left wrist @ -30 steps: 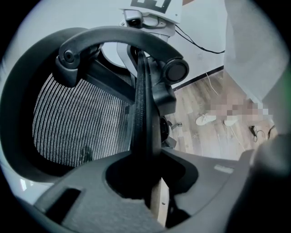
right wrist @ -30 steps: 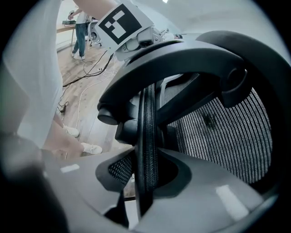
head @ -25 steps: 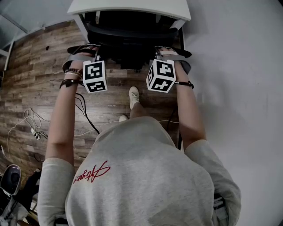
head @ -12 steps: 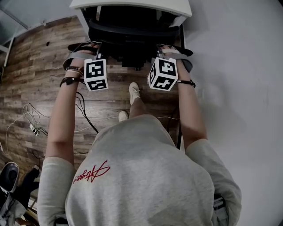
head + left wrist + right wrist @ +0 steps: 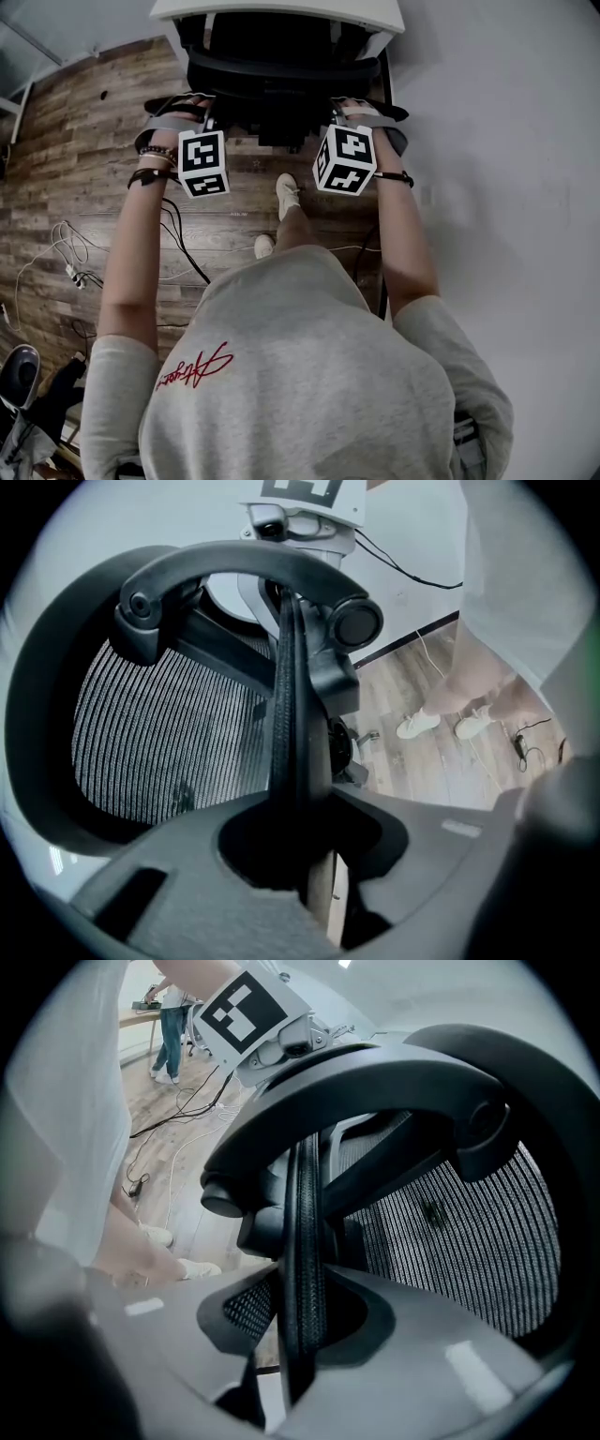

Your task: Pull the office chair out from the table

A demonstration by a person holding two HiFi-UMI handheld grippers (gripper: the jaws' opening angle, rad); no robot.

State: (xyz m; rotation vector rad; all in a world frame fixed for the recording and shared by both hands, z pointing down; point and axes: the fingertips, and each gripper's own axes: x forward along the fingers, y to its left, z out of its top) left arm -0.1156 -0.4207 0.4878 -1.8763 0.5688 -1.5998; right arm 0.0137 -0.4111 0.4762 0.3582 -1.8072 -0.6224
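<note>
Head view, chair position: office chair (image 5: 272, 70) sits at top centre of frame. It is black, with the backrest toward the person and the front part tucked under the edge of the white bench (image 5: 281, 11). It stands on a plank floor (image 5: 84, 141). A white wall (image 5: 506, 187) fills the right of the frame.

Tools, head view: left tool (image 5: 200, 114) is at the left edge of the backrest, with the left marker cube (image 5: 202, 162) just below it in frame. Right tool (image 5: 339, 112) is at the right edge of the backrest, with the right marker cube (image 5: 345, 159) below it. Both arms are stretched out, roughly parallel.

Left gripper view: the jaws are closed on the backrest rim (image 5: 292, 714). The rim runs as a narrow upright band through frame centre, with a pad pressing on each side. The gap is only as wide as the rim. Mesh (image 5: 159, 733) lies left of the rim. A curved black frame bar with a round knob (image 5: 356, 622) arches above.

Right gripper view: mirrored arrangement. The jaws are clamped on the rim at frame centre, with the same narrow opening, and the mesh lies to the right.

Other: the person's shoes (image 5: 284, 197) are on the floor between the arms, below the chair in frame. Cables (image 5: 178, 234) trail over the floor at left. A second person (image 5: 172, 1016) stands at the far upper left of the right gripper view.
</note>
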